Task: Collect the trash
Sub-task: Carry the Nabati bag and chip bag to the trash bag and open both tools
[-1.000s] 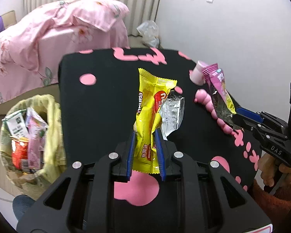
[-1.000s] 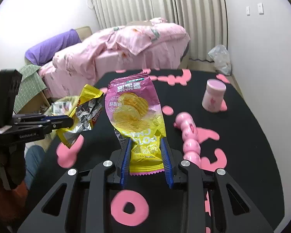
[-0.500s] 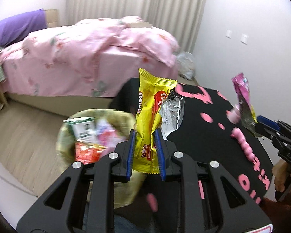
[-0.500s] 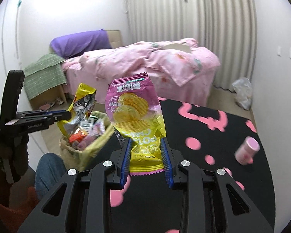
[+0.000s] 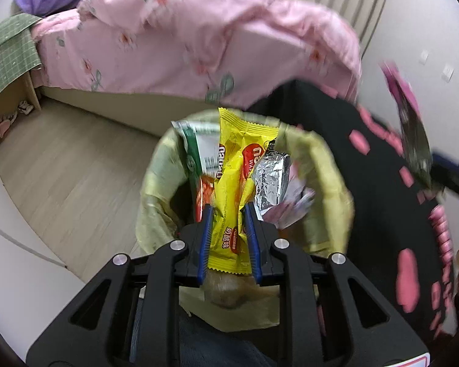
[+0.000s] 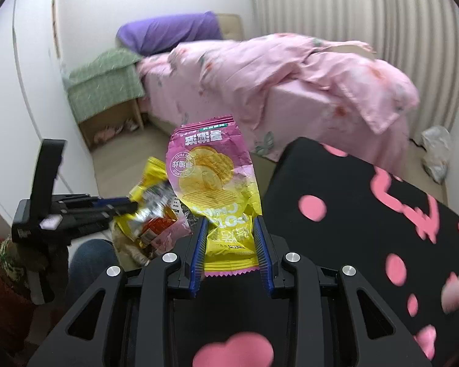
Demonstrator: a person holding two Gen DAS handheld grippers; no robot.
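My left gripper point(image 5: 228, 214) is shut on a yellow wafer wrapper point(image 5: 232, 183) with torn silver foil, held right above the open trash bin point(image 5: 321, 165) lined with a yellowish bag and holding several wrappers. My right gripper point(image 6: 229, 226) is shut on a pink and yellow chip bag point(image 6: 212, 180), held over the left edge of the black table point(image 6: 352, 238), to the right of the bin point(image 6: 128, 244). The left gripper point(image 6: 131, 206) shows in the right wrist view over the bin. The chip bag point(image 5: 410, 128) shows blurred at the right of the left wrist view.
A bed with a pink quilt point(image 5: 199, 39) stands behind the bin. The black table with pink shapes point(image 5: 382, 198) is right of the bin. A green-covered box point(image 6: 104, 76) sits by the bed. My knee in jeans point(image 6: 88, 260) is beside the bin.
Both grippers swung left from above the table toward the bin. The left gripper with the yellow wrapper now hangs directly over the bin; the right follows with the chip bag.
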